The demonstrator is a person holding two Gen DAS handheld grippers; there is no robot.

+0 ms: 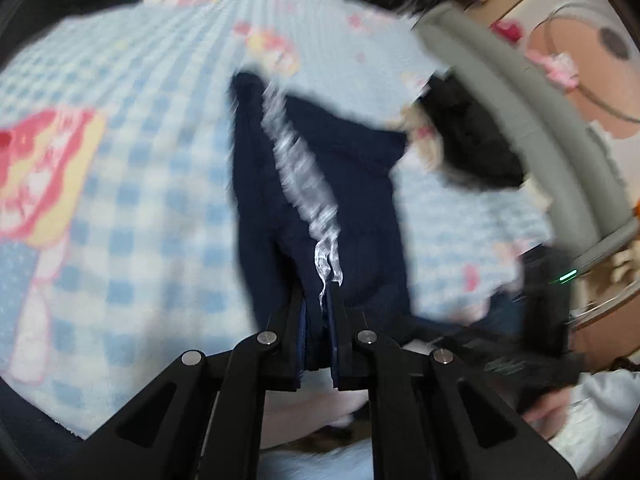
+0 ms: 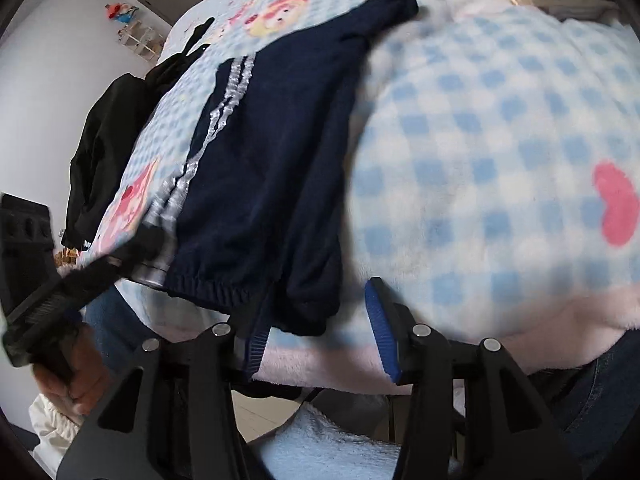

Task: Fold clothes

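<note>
A navy garment [image 2: 272, 152] with white side stripes and an elastic hem lies lengthwise on a blue-and-white checked blanket [image 2: 480, 128]. My left gripper [image 1: 318, 294] is shut on the garment [image 1: 344, 168] at its striped edge, with cloth pinched between the narrow jaws. In the right wrist view the same left gripper [image 2: 156, 240] bites the striped near-left corner. My right gripper [image 2: 320, 300] stands open at the near hem. Its left finger is partly hidden behind a fold of the hem, and its right finger [image 2: 380, 320] is over bare blanket.
Black clothes [image 2: 104, 152] hang over the bed's far left side, and another dark heap [image 1: 472, 136] lies to the right of the garment. A grey curved bar [image 1: 520, 112] arcs along the right. A person's hand [image 2: 68, 376] holds the left gripper's handle.
</note>
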